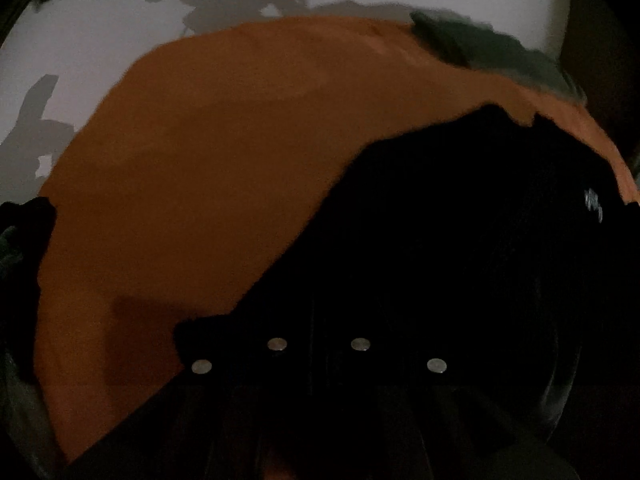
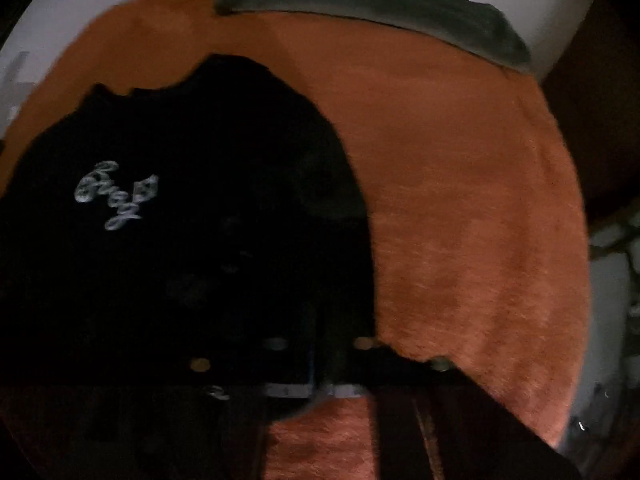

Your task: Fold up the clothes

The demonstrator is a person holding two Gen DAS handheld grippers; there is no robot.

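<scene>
1. Left gripper (image 1: 318,354): dark housing with four silver screws at the bottom of the left wrist view. Its fingers merge with the black cloth, so whether they stand apart, together or clamped cannot be told.
2. Orange fuzzy pile blanket (image 1: 192,184): one, spread flat over a pale surface (image 1: 100,40) with grey patches; whether desk or bed cannot be told.
3. Black soft cotton garment with pale script lettering (image 2: 168,208): one, the task's thing, lying on the orange blanket between the two grippers. Judged light, limp and non-slippery against the pile; not fragile. Best held at an outer hem or corner, pinching a single layer, since the middle would bunch.
4. Dark grey-green folded cloth (image 2: 372,4): one, at the far edge of the blanket, well apart from the black garment.
5. Right gripper (image 2: 318,360): low over the garment's near edge. Fingers lost in darkness and blur; their state cannot be told.
</scene>
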